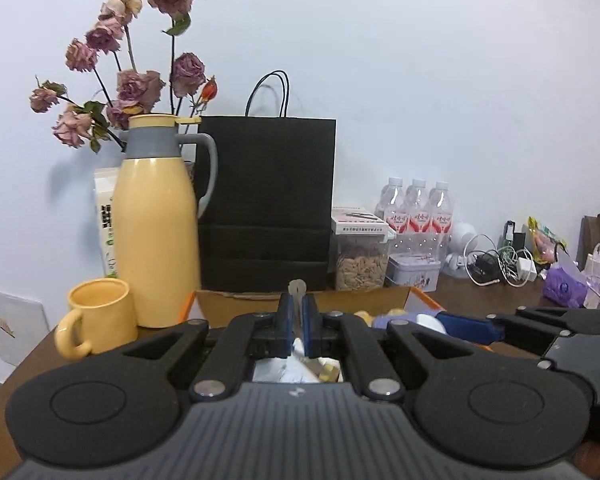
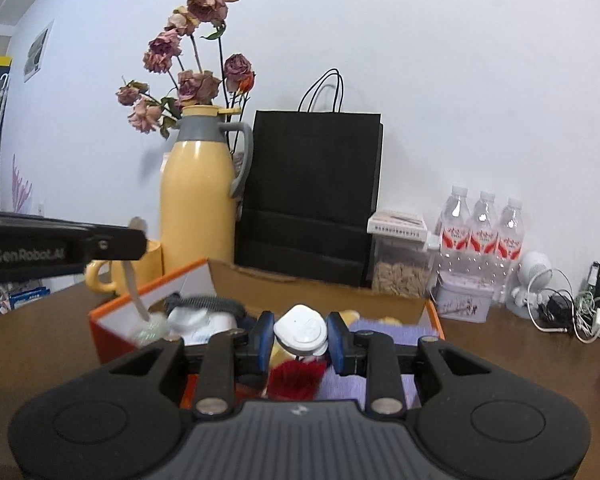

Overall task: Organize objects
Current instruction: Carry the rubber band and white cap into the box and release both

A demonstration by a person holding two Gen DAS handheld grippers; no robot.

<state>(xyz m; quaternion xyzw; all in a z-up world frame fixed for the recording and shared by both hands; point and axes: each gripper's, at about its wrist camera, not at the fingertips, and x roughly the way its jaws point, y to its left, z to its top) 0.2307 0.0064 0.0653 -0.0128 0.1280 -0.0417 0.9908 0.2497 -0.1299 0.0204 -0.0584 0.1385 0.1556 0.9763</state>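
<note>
An orange-edged cardboard box full of mixed items sits on the brown table; its back flap also shows in the left wrist view. My left gripper is shut on a thin pale spoon, held above the box; the spoon's handle hangs down from that gripper in the right wrist view. My right gripper is shut on a white round device over the box, above a red tassel and purple cloth.
A yellow thermos, yellow mug, dried roses and black paper bag stand behind the box. A seed jar, tin, water bottles and tangled cables stand to the right.
</note>
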